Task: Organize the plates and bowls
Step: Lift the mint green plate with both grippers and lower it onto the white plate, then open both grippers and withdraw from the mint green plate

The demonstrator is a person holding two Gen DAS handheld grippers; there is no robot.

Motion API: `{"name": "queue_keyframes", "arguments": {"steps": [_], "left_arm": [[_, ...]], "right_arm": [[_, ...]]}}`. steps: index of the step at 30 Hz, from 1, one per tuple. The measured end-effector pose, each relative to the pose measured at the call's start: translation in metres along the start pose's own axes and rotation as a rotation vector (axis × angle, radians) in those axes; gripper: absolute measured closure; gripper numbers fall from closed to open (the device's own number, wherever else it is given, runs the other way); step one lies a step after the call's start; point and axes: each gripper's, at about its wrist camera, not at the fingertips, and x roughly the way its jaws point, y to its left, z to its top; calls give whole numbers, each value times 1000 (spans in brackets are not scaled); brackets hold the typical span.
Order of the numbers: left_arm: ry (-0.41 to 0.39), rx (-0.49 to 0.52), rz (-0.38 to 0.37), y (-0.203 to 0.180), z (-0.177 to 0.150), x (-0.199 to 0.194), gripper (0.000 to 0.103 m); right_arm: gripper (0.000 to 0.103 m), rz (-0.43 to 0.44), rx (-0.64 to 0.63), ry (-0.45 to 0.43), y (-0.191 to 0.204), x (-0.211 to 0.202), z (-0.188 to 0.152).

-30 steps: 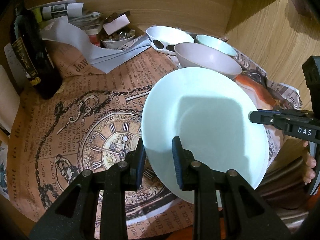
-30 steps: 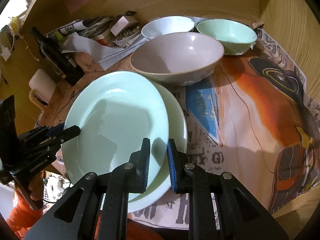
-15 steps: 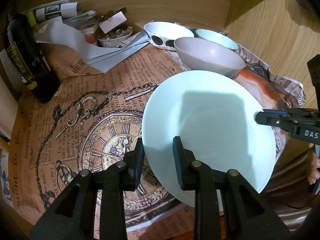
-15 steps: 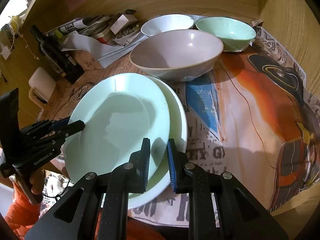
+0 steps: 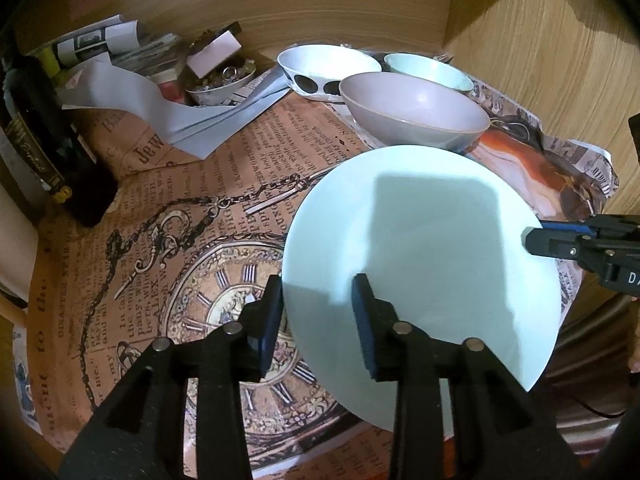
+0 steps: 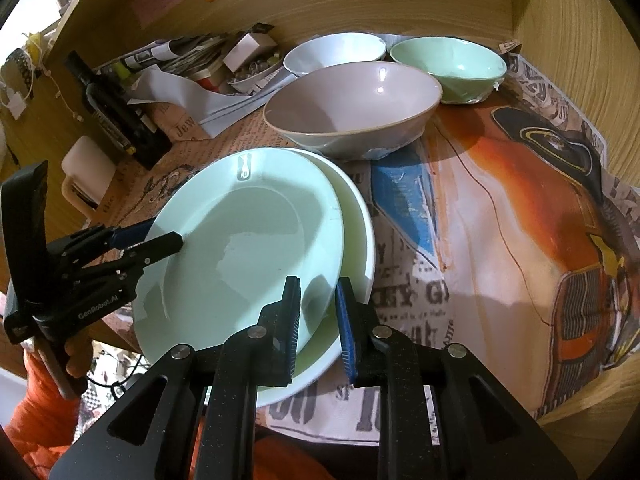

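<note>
Wooden walls enclose a paper-covered worktop [image 6: 500, 240]; the opening left gripper [image 5: 318, 316] straddles the plate [image 5: 420, 248], and the right gripper [image 6: 318, 312] pinches its rim.

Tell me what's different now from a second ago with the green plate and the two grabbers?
The left gripper is letting go: its jaws are opening around the rim of the mint plate, which has settled lower onto the cream plate beneath. The right gripper stayed closed on the plate's other edge. The three bowls and the bottle did not move.
</note>
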Motion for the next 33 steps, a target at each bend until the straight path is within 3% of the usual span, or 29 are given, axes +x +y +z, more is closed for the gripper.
{"name": "queue_keyframes", "arguments": {"steps": [9,11,16,23,28,33], "left_arm": [[-25,-12,-34,0,8,-7,50],[-42,-22,-38,2,11,-12,44],[-95,-37,-19,10,24,-28,41],[-180,-58,-15,14,53,-43,20],[-201,-56,-11,10,79,-36,16],[-158,-40,-26,4,106,-10,16]], "right_arm": [[84,-43,-3,-78,-6,-19,6],[80,-51,-22,-103,-5,-24,10],[66,-57,-30,-185,-8,-38,25],[42,-94,-24,-287,-18,-49,50],[36,-118,-6,-314,-33,-41,70],[34,-120,15,-299,-48,-24,88]]}}
